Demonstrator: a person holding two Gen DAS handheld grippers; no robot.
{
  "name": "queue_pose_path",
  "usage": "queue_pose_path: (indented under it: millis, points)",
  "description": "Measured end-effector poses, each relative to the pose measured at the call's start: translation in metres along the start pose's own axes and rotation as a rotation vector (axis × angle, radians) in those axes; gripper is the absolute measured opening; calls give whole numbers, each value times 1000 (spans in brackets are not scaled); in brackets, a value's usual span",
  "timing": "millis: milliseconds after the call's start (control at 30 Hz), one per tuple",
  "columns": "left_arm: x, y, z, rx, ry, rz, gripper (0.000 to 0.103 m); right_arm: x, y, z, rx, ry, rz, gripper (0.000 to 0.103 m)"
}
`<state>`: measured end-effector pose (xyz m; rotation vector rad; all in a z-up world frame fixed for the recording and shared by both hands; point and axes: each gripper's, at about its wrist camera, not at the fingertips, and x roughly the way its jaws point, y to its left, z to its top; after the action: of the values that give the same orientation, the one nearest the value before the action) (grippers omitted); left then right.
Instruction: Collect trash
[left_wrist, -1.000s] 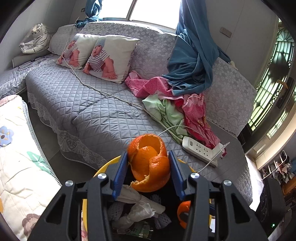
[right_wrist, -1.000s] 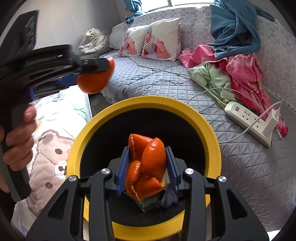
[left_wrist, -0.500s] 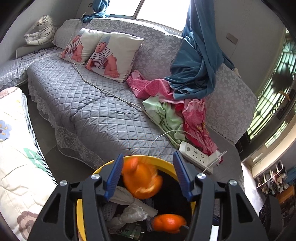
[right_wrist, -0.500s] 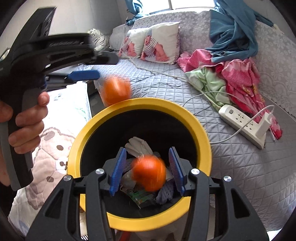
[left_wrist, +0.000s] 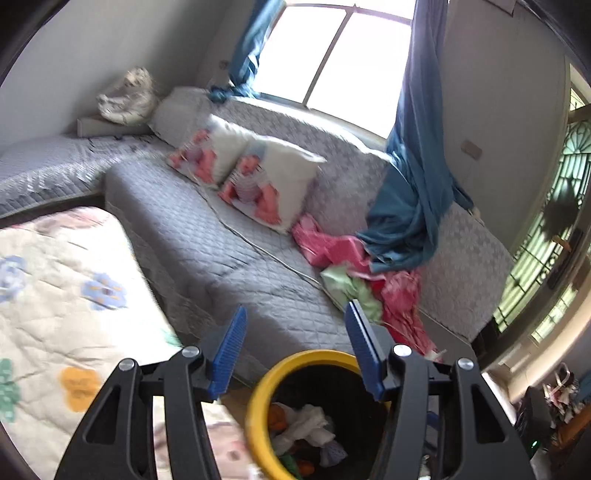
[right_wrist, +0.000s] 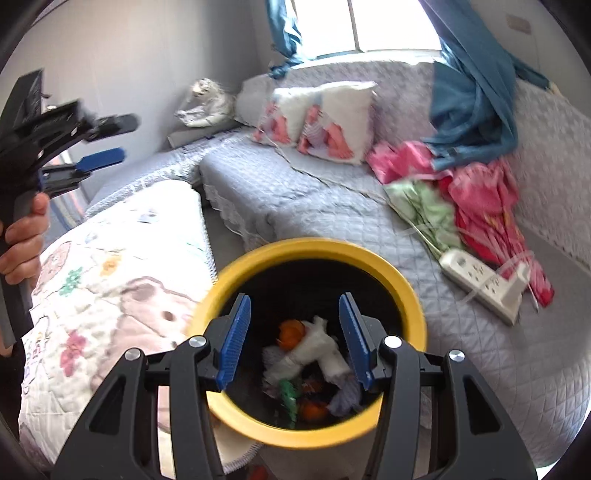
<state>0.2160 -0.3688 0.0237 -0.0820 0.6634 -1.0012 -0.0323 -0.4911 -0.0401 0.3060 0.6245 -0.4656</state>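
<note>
Right wrist view: the right gripper (right_wrist: 294, 334) hangs over the yellow-rimmed bin (right_wrist: 400, 284), its jaws parted with nothing between them, having just opened, and orange peel (right_wrist: 290, 333) lies inside among white tissue (right_wrist: 317, 347) and other scraps. The left gripper (right_wrist: 110, 142), held in a hand (right_wrist: 23, 236) near the picture's left edge, also stands apart and empty. Left wrist view: the left gripper (left_wrist: 295, 354) points past the bin (left_wrist: 258, 413) toward the grey sofa (left_wrist: 207, 236), where pink clothes (left_wrist: 399, 291) lie near the seat's right end.
</note>
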Motion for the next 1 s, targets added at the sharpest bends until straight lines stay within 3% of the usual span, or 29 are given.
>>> queue_pose_path:
  millis: [167,333,433,600,700,800,1000]
  points:
    - [-96,45,-2,5,-128,154,53,-12,58,16,-92,-53,68,48]
    - [-204,81,-25,28,-246,374,53,-33,128,24,-152,-116,172,48]
    - [-262,101,-54,26,-276,525,53,-43,171,23,-199,-141,230,48]
    - [-330,131,-117,-65,-302,695,53,-50,222,11,-214,-148,309,54]
    - [-352,142,-155,-130,-310,751,58,-52,244,-3,-227,-164,318,65]
    - [-362,143,-180,-189,-326,753,66,-54,258,-18,-234,-190,306,72]
    - [-369,117,-200,-178,-402,780,92,-61,260,-36,-205,-243,290,89]
